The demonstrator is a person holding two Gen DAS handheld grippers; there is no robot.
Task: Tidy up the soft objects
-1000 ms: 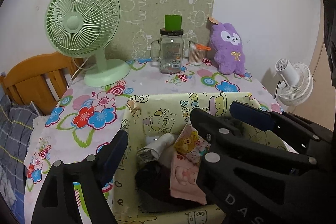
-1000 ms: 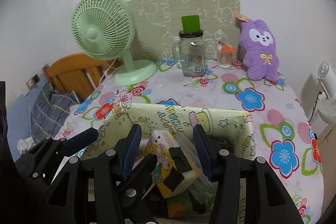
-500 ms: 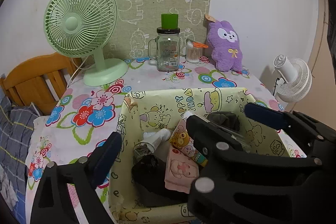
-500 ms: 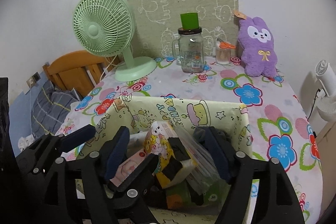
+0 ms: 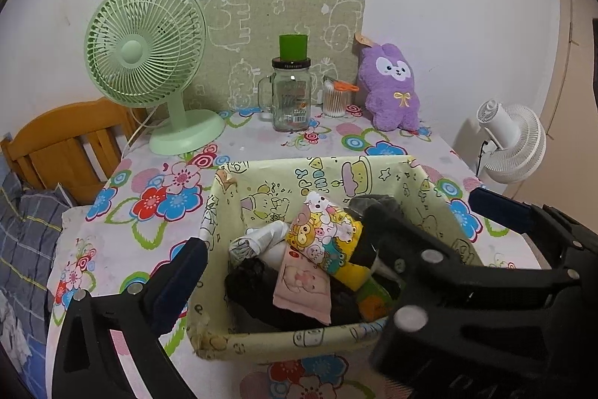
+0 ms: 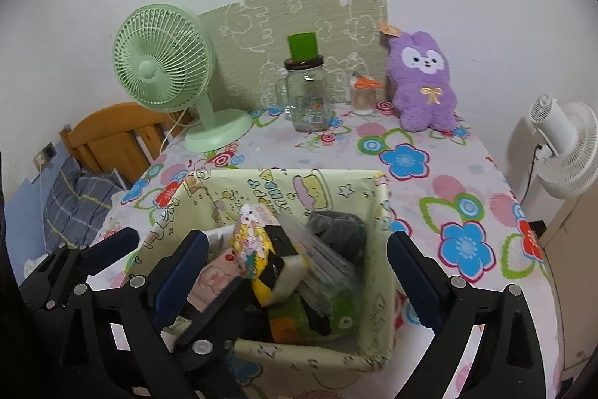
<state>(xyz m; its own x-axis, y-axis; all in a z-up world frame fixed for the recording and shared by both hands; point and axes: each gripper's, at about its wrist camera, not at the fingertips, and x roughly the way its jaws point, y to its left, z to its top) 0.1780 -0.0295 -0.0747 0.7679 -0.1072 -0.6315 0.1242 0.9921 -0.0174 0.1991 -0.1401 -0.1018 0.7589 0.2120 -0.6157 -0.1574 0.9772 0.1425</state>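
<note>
A pale yellow cartoon-print box [image 5: 317, 171] [image 6: 284, 184] stands on the floral table [image 5: 112, 242]. Inside lie several soft items: a yellow cartoon pouch [image 5: 329, 238] [image 6: 252, 249], a pink cloth [image 5: 302, 290], black fabric [image 5: 250, 283] and a grey piece [image 6: 336, 229]. A purple plush bunny [image 5: 392, 88] [image 6: 422, 85] sits at the back right. My left gripper [image 5: 299, 245] hovers over the box with its jaws opening; its right finger is hidden behind the right gripper. My right gripper [image 6: 297, 242] also straddles the box, jaws opening, and its pads touch nothing.
A green desk fan [image 5: 145, 43] stands at the back left, with a glass jar mug [image 5: 291, 100] and a swab jar [image 5: 334, 100] beside the bunny. A wooden frame [image 5: 63, 137] and plaid bedding [image 5: 26, 230] lie left of the table. A white fan [image 5: 512, 144] stands to its right.
Both grippers have opened wider and drawn back from the box. The yellow pouch, earlier close between the right fingers, now rests free among the items.
</note>
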